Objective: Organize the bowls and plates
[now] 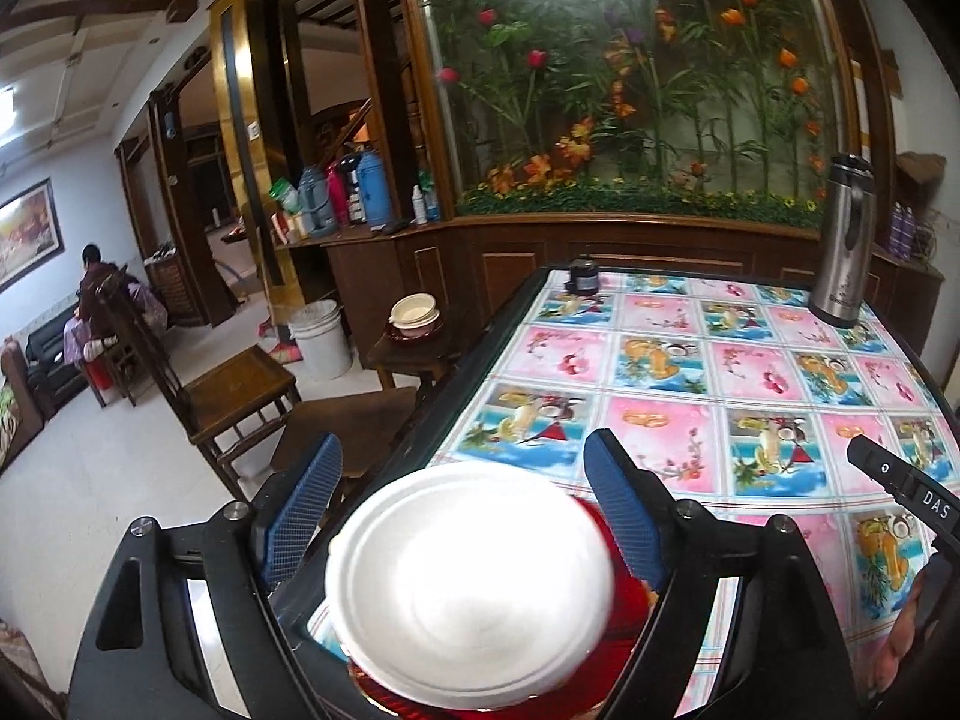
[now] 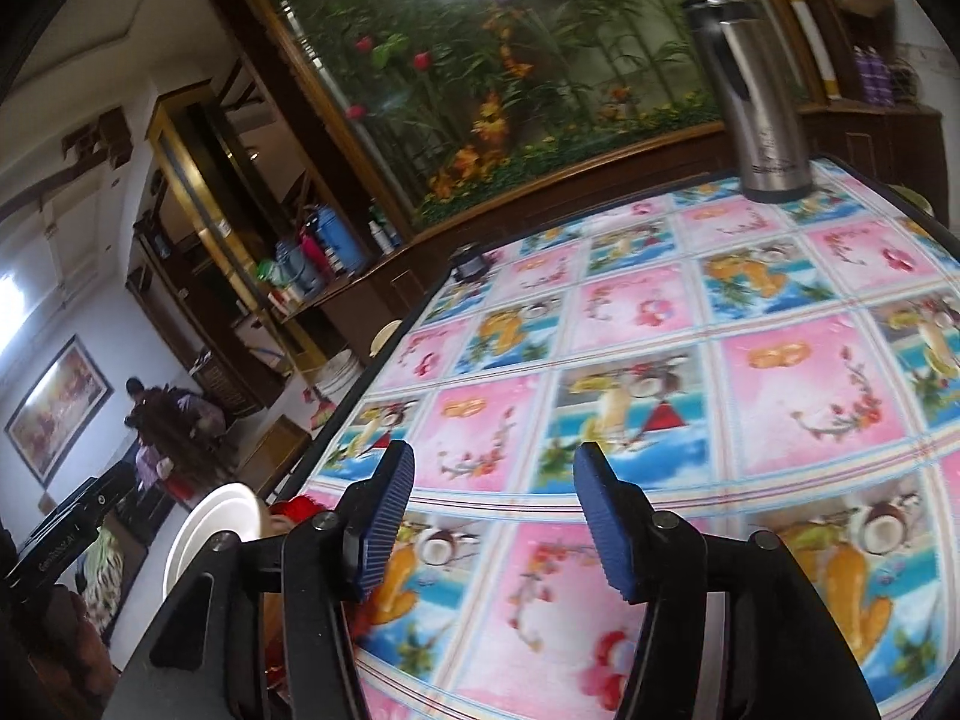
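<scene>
A white plate (image 1: 468, 588) lies on a red plate (image 1: 624, 618) at the table's near left edge. My left gripper (image 1: 462, 468) is open, its blue fingers (image 1: 624, 516) standing on either side of the white plate and just above it. In the right wrist view the white plate (image 2: 210, 528) and red plate (image 2: 294, 510) show at the far left. My right gripper (image 2: 492, 474) is open and empty above the patterned tablecloth (image 2: 660, 372). A further stack of bowls (image 1: 414, 315) sits on a small wooden stand to the left of the table.
A steel thermos (image 1: 840, 246) stands at the table's far right, and a small dark jar (image 1: 583, 276) at its far edge. Wooden chairs (image 1: 234, 396) and a white bucket (image 1: 321, 339) are to the left of the table. The right gripper's body (image 1: 912, 486) shows at right.
</scene>
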Motion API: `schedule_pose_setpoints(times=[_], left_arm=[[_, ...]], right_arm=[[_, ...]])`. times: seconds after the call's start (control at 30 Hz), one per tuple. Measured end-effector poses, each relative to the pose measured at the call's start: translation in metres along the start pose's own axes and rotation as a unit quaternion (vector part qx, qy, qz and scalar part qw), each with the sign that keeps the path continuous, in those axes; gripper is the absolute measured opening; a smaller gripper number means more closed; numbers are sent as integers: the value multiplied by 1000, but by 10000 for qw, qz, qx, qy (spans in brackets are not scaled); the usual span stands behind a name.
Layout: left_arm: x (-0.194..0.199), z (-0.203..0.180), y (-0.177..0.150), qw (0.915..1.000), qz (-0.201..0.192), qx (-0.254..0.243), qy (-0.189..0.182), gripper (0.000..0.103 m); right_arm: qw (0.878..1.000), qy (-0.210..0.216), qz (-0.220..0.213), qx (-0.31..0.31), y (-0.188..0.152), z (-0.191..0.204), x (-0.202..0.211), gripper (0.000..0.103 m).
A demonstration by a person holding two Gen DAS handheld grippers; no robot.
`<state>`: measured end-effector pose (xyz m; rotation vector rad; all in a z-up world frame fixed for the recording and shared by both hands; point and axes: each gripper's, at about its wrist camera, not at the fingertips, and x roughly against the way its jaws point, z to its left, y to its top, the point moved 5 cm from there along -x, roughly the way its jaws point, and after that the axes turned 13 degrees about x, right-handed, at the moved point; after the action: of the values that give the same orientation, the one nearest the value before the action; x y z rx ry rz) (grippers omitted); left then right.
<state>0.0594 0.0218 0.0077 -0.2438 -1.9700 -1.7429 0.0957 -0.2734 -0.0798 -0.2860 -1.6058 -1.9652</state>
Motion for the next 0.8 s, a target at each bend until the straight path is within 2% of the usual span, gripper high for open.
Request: schedule_pose_setpoints(times=[0.13, 0.33, 0.57, 0.7, 0.8], left_arm=[[2, -4, -1, 10000, 1, -13, 45, 84], [-5, 17, 0, 9994, 106, 91, 303, 84], [-20, 87, 9, 9949, 83, 569, 834, 84], [-40, 112, 3, 9916, 387, 733, 995, 84], [-57, 123, -8, 9885, 597, 690, 1202, 84]], right_arm=[[10000, 8, -52, 3, -1, -7, 11, 59], [9995, 254, -66, 158, -1, 16, 9, 61], [9946, 819, 167, 621, -6, 81, -6, 63], [9878, 1108, 431, 1008, -13, 127, -25, 65], [9846, 1031, 558, 1294, -22, 156, -46, 65]])
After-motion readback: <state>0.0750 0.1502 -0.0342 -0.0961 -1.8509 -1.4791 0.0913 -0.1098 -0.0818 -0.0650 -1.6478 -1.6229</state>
